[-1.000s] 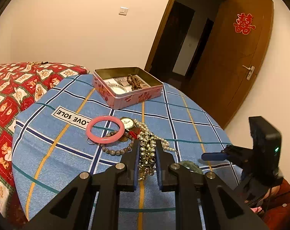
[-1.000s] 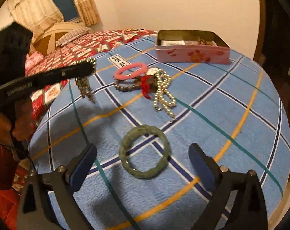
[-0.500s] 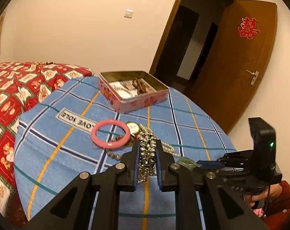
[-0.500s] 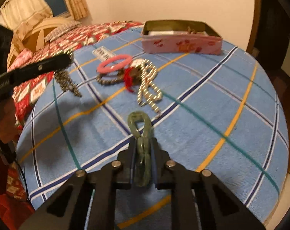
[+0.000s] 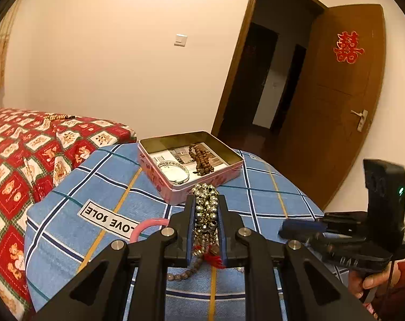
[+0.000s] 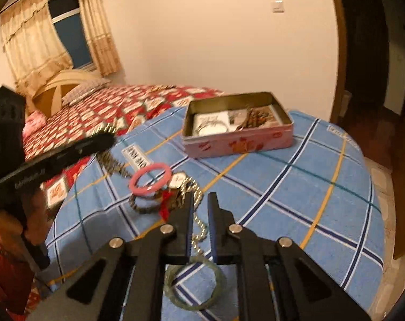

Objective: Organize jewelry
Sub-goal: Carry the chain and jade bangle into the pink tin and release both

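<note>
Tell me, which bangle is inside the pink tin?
The silver bangle, in the pink tin beside brown beads; the pink bangle and green bangle are outside it.

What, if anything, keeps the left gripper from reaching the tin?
Probably nothing, so yes: the open tin stands just ahead of the left gripper, which is shut on the beads, with nothing between them.

Between the blue pads of my left hand-held gripper (image 5: pixel 205 223) hang silver-and-gold beads (image 5: pixel 206 211). Ahead sits the pink tin (image 5: pixel 175 184) with red prints, on a blue desk (image 5: pixel 258 187) cloth crossed by navy, orange and green lines. Beneath my right hand-held gripper (image 6: pixel 200 230) lies a green bangle (image 6: pixel 195 285); just beyond it, a pink bangle (image 6: pixel 150 179).
</note>
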`<state>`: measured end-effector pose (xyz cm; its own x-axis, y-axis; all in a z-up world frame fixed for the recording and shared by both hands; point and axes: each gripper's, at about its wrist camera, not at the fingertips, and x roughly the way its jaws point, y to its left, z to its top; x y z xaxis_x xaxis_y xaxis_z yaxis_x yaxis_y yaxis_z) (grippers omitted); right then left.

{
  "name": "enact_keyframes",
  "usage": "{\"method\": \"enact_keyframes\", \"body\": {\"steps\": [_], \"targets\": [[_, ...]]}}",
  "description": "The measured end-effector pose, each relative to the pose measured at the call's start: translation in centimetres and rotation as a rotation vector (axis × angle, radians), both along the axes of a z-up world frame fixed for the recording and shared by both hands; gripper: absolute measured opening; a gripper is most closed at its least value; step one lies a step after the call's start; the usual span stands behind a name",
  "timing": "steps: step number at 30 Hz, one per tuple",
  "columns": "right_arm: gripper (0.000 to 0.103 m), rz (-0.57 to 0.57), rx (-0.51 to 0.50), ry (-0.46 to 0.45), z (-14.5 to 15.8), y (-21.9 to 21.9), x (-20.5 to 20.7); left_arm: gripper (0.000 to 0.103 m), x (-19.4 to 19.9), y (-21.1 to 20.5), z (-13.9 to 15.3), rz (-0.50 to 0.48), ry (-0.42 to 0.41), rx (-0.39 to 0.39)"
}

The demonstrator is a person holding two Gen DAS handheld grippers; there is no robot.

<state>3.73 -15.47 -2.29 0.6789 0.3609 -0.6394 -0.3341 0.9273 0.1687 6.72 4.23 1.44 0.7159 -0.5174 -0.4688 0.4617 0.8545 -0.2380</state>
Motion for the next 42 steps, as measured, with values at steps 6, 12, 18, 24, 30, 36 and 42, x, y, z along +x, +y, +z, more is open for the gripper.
{"method": "enact_keyframes", "body": {"steps": [6,12,18,24,30,36,42], "targets": [[0.059,0.021,-0.146,0.126,-4.0,-0.1,-1.4,0.014,0.1,-0.1,-0.4,-0.008,0.019,0.003],[0.011,0.032,-0.255,0.157,-6.1,0.7,-2.4,0.014,0.1,-0.8,-0.4,-0.015,0.023,0.009],[0.01,0.002,-0.195,0.102,-4.1,0.3,-1.4,0.014,0.2,-0.9,0.0,-0.008,0.005,-0.001],[0.01,-0.055,-0.021,-0.035,0.8,-0.8,0.5,0.014,1.9,-1.4,0.8,0.014,-0.034,-0.019],[0.01,-0.108,0.046,-0.146,3.7,-0.3,3.6,0.014,4.4,-2.6,1.4,0.036,-0.078,-0.017],[0.01,-0.166,0.098,-0.201,4.6,-0.2,7.4,0.014,7.2,-3.9,1.5,0.053,-0.104,-0.024],[0.01,-0.254,0.162,-0.198,4.2,-1.2,11.0,0.014,10.3,-5.2,1.6,0.08,-0.113,-0.034]]}}
